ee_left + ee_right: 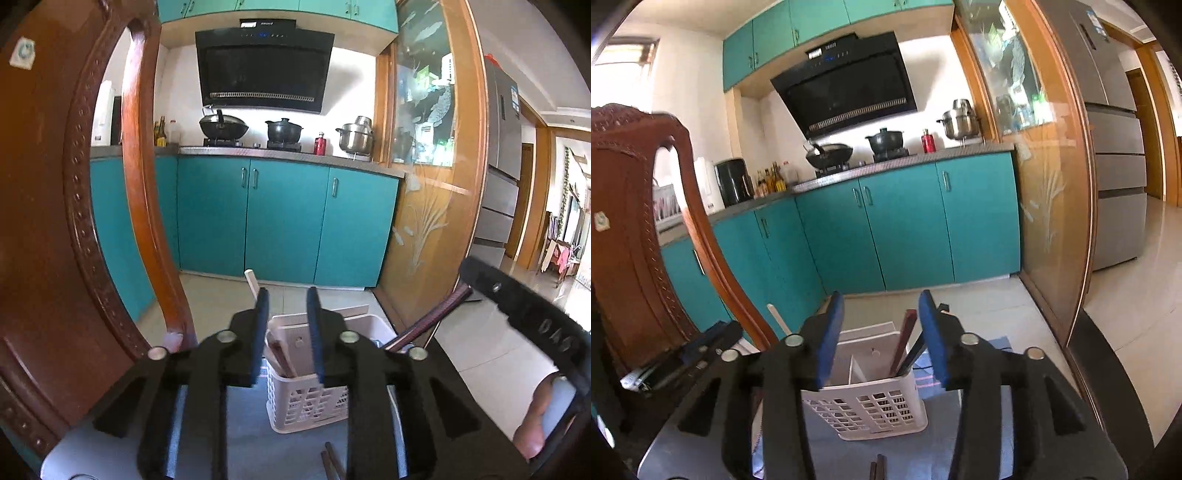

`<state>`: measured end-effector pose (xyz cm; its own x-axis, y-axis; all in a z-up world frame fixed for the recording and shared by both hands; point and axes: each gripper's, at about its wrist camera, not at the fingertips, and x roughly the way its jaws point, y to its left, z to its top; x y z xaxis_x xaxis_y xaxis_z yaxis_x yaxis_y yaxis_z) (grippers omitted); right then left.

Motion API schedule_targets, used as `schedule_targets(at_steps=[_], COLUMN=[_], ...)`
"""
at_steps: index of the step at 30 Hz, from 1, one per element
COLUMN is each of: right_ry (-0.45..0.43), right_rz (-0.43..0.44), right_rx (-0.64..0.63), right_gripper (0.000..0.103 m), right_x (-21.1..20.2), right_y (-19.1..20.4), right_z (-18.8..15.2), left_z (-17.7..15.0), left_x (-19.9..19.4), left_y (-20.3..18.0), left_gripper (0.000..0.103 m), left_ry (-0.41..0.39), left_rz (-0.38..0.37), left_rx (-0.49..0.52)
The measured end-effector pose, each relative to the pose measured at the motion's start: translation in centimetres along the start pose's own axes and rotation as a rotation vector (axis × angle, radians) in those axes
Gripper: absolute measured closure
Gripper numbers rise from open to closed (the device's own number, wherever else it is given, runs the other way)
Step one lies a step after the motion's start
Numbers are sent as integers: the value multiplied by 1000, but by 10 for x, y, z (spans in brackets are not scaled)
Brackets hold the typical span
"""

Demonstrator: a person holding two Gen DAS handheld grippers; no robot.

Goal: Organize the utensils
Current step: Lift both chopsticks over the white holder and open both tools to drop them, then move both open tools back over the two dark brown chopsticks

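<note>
Chopsticks (903, 345) stand tilted in the right compartment of the white utensil basket (866, 410), low centre of the frame on the counter (979, 435). Left hand-held gripper (286, 334) and right hand-held gripper (882, 334) both hang above it, released, jaws apart, grasping nothing.

Upside-down raised digits, seemingly "046", mark the black gripper arm (554, 332) at right; other labels too blurred.
</note>
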<state>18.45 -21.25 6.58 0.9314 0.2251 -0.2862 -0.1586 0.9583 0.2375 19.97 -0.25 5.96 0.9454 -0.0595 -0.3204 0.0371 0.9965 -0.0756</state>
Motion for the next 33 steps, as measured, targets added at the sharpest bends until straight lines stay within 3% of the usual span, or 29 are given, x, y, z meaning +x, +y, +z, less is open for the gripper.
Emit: schedule_targets(at_steps=[2,9,11,15,16,22,26,33], right_ry=[-15,-3,81,332,449,743,811,819], right_rz=[13,-1,-11,-16,-5,-33,-54,-64], right_rx=[4,-39,-63,-106,-133,-221,-244,-266], right_gripper=[57,49,49,49,49,49,49,50], right_x=[-14,-45,-37,-5,10,43,51,54], right_y=[-1,-12,-17,-17,-14,-6,-3,5], right_z=[0,-27,-48,-92,-109,-172,-194,-207], left_z=[-2,-11,-19,-38,-43,-60,-69,-74], left_x=[-9,-26,-29,-30,-30,-32,-31,-24], left_y=[-4,-7,-9,-13,-15,-18,-14,-7], left_gripper=[70,60,57,55,55,51,51,50], left_ry=[-11,-6,5,53,71,121,159,196], left_rz=[-6,18,33,52,52,46,47,63], left_rx=[15,58,74,133,145,178,171,165])
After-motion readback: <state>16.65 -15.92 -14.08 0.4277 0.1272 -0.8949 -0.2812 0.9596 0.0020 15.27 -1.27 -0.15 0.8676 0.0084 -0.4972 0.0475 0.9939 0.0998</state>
